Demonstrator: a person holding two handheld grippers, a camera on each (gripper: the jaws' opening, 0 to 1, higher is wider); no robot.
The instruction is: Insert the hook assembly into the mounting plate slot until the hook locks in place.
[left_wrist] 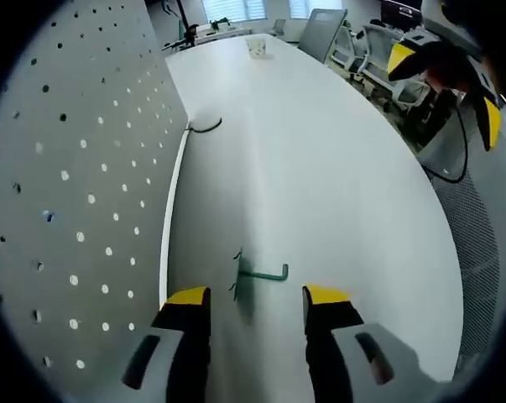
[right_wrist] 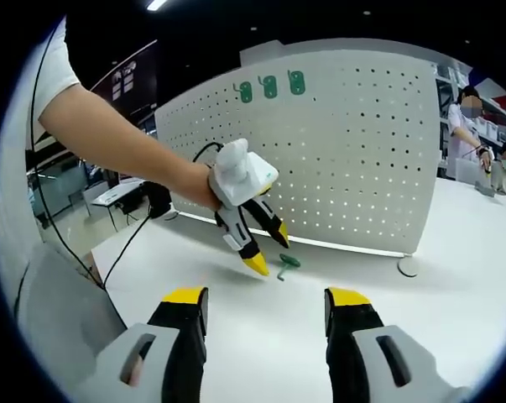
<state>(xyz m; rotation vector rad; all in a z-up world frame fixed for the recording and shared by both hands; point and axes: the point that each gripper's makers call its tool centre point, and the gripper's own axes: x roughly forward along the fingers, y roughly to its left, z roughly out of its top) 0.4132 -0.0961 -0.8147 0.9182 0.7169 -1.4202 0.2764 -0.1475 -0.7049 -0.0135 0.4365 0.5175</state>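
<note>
Green hook assembly (left_wrist: 257, 274) lies flat on the white table (left_wrist: 336, 185), just ahead of the left gripper (left_wrist: 255, 299), between its open jaws but not touched yet. Pegboard (left_wrist: 76, 193) stands upright at the table edge, close beside the hook. In the right gripper view the left gripper (right_wrist: 268, 253) hangs tilted down over the hook assembly (right_wrist: 286, 264), jaws parted, nothing held; three green hooks (right_wrist: 270, 86) already hang near the top of the pegboard (right_wrist: 362, 159). Right gripper (right_wrist: 268, 300) is open and empty, well back from the hook. Hook looks small, light, stiff, likely thin metal or plastic, maybe slick, so it could skid or flip on the smooth tabletop. Best hold probably the straight shank, leaving the flat back plate end free for the slot. Grasp not yet made.
</note>
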